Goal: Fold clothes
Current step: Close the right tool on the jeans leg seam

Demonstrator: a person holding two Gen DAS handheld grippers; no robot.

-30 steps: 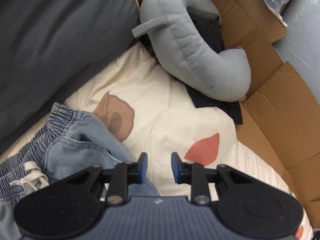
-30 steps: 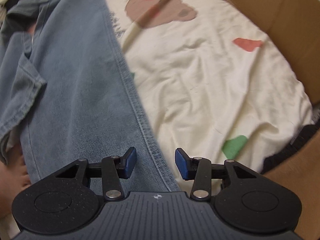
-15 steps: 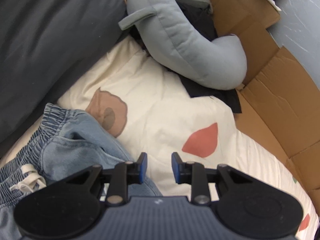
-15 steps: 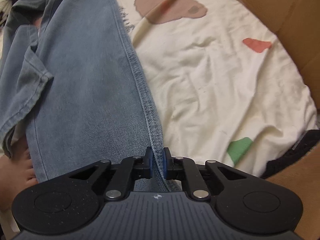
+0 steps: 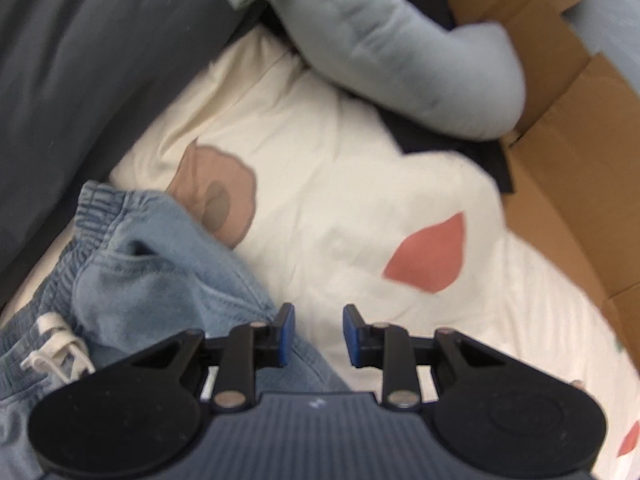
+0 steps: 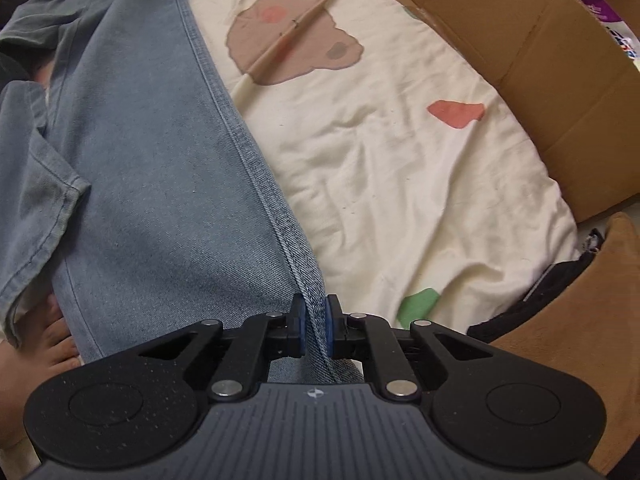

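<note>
Light blue jeans (image 5: pixel 152 264) lie on a cream bedsheet (image 5: pixel 340 184), with the elastic waistband and white drawstring (image 5: pixel 52 344) at the lower left of the left wrist view. My left gripper (image 5: pixel 316 336) is open just above the sheet. Its left finger (image 5: pixel 285 332) sits over the jeans' edge, and nothing is pressed between the pads. In the right wrist view a jeans leg (image 6: pixel 140 160) runs up the left side. My right gripper (image 6: pixel 316 330) is shut on its side seam, and the fabric rises in a ridge into the pads.
A grey-blue curved cushion (image 5: pixel 400 52) and a dark grey pillow (image 5: pixel 80 60) lie beyond the waistband. Brown cardboard walls (image 5: pixel 568 168) (image 6: pixel 540 60) border the sheet on the right. Another denim garment (image 6: pixel 32 176) and a bare foot (image 6: pixel 44 344) are at the left. Black cloth (image 6: pixel 536 304) lies at the right.
My right gripper closed from open onto the jeans' side seam and has lifted it slightly. My left gripper, still open, moved lower and nearer the waistband.
</note>
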